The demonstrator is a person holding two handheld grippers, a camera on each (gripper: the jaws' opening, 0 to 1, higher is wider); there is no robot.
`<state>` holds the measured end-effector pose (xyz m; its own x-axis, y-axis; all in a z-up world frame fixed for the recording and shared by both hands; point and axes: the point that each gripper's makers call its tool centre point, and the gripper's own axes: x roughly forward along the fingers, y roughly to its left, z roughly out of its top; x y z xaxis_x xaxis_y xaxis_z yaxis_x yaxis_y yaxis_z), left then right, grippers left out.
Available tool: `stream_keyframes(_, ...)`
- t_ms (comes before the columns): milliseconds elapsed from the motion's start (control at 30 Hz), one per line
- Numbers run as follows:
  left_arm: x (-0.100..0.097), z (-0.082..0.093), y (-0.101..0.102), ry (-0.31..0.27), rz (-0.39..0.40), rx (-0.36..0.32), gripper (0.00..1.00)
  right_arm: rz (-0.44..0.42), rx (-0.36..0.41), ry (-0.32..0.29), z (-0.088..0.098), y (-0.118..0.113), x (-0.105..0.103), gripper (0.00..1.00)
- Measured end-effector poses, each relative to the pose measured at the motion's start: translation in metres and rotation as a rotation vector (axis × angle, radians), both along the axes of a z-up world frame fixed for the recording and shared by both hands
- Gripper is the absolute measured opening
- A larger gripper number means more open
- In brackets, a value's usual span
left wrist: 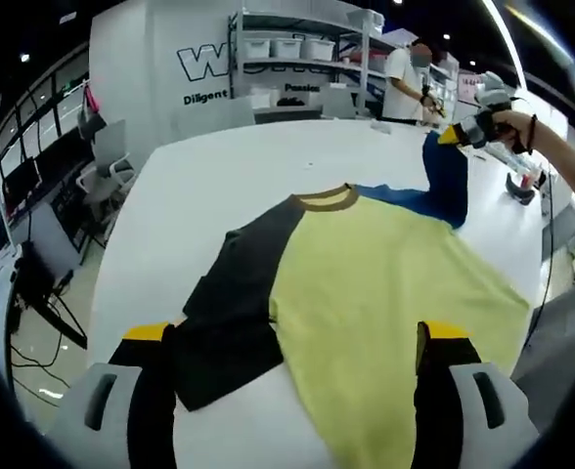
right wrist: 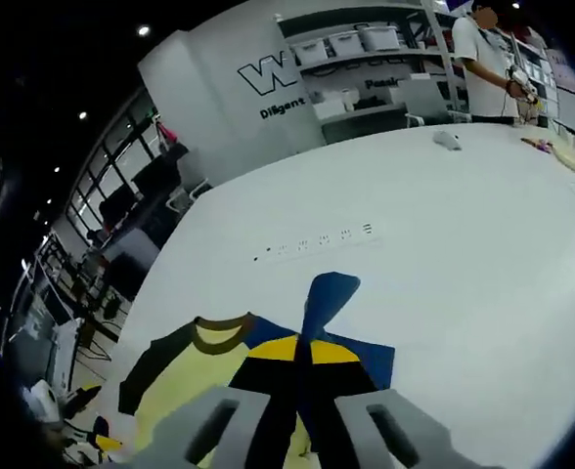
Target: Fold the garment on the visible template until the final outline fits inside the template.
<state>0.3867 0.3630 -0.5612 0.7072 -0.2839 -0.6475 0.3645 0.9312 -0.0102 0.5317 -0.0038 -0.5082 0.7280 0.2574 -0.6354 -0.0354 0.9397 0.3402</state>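
— Seeing any readable text?
— Back wall only. Big outlined "W", rest cut off by a shelf. Below it "Diligent", then a word starting "Pass", blurred. No legible print or label on the shirt.
— Shirt position?
— Shirt lies on the white table, mostly flat. Yellow-green body, brown collar, dark sleeve, blue sleeve.
— Orientation?
— In the left gripper view the long axis runs from the jaws at the bottom up to the collar. Collar points away from the camera, toward the wall; hem end is nearest. Dark sleeve is spread flat at view left. Blue sleeve at view right is raised off the table.
— Left gripper?
— Left gripper has its jaws wide apart, one over the dark sleeve, the other over the yellow body. Nothing between them is gripped.
— Right gripper?
— Right gripper is clamped on the blue sleeve; the yellow tips meet on the fabric and the cloth end sticks up past them. The left gripper view shows it in a hand, holding the sleeve tip above the table.
— Anything else?
— Person in a white top standing at the far side of the table. Row of small marks on the table beyond the shirt, too small to read.
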Motion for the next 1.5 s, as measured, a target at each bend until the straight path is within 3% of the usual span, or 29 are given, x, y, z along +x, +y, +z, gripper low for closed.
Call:
stream_keyframes(267, -0.015, 0.002, -0.002, -0.006, -0.029, 0.018, 0.99, 0.068, 0.002, -0.002, -0.001, 0.046, 0.0, 0.0)
stream_keyframes(667, -0.023, 0.027, -0.005, -0.065, -0.014, -0.02, 0.99, 0.162, -0.026, -0.005, -0.022, 0.114, -0.001, 0.0)
stream_keyframes(1133, -0.033, 0.026, 0.009, -0.064, 0.032, -0.024, 0.99, 0.272, -0.211, -0.01, -0.063, 0.16, -0.005, 0.0)
stream_keyframes(1500, -0.035, 0.028, 0.013, -0.069, 0.046, -0.022, 0.99, 0.338, -0.243, 0.036, -0.092, 0.181, -0.015, 0.0)
